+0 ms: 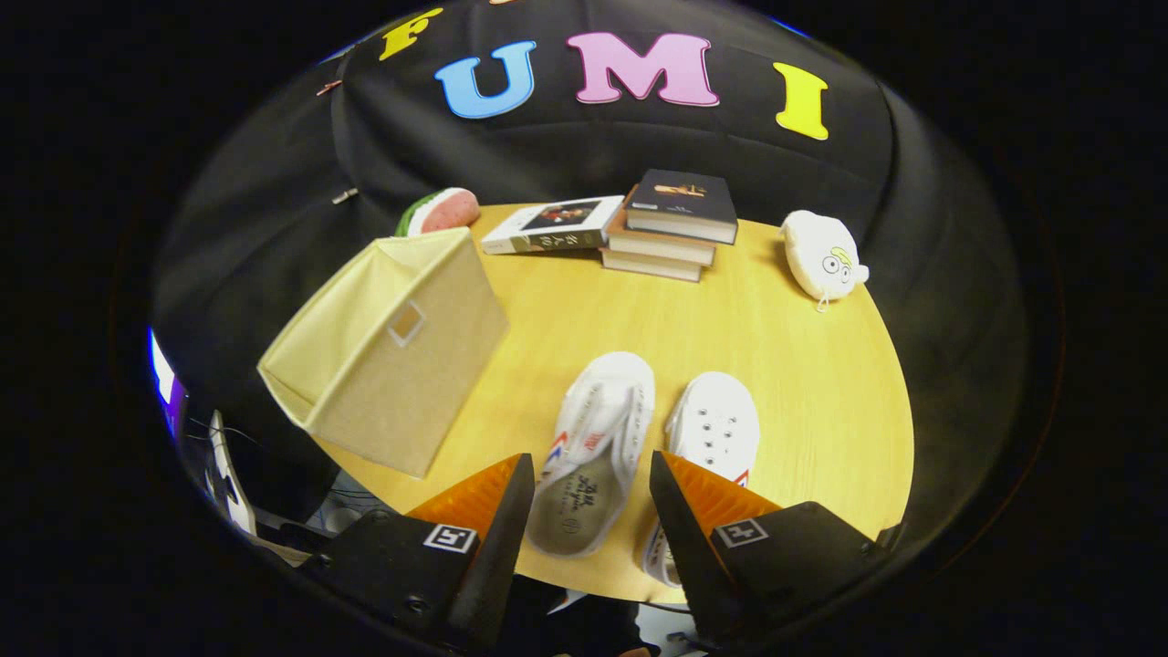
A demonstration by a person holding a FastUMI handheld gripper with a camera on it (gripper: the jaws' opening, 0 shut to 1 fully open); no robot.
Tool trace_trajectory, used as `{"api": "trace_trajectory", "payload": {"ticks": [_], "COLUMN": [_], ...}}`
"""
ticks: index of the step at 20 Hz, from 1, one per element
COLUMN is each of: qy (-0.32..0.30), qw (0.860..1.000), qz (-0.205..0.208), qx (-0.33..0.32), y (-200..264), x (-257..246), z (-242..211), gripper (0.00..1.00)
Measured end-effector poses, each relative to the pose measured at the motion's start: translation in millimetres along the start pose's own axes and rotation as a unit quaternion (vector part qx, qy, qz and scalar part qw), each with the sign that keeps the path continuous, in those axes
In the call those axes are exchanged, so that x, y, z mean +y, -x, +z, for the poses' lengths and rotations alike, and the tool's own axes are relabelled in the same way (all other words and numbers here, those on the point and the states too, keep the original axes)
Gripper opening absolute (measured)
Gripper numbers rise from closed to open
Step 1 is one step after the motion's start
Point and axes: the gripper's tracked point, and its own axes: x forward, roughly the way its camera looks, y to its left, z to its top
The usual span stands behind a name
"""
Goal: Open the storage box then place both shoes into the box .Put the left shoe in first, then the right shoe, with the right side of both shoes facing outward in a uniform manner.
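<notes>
Two white canvas shoes lie on the round wooden table. One shoe lies on its side with its opening toward me, its heel between my fingers. The other shoe rests just right of it, partly hidden behind my right finger. My gripper hovers open above the near shoe's heel, pressing on nothing. A beige fabric storage box stands left of the shoes, lid shut, with a small pull tab on its front.
A stack of books and one loose book lie at the table's far side. A white plush toy sits far right, a watermelon-shaped toy behind the box. The table's near edge is just below the shoes.
</notes>
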Motion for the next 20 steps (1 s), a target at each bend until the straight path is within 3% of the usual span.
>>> {"api": "trace_trajectory", "payload": {"ticks": [5,8,11,15,20], "qy": [0.029,0.017,-0.011,-0.083,-0.176], "qw": [0.998,0.997,0.997,0.992,0.977], "qz": [-0.019,-0.025,-0.040,-0.061,-0.087], "qx": [0.056,0.066,0.067,0.069,0.078], "y": [-40,-61,-83,-104,-102], "x": [-18,-20,-23,-17,-20], "z": [-32,-35,-32,-30,-29], "gripper": [0.72,0.57,0.56,0.43,0.08]}}
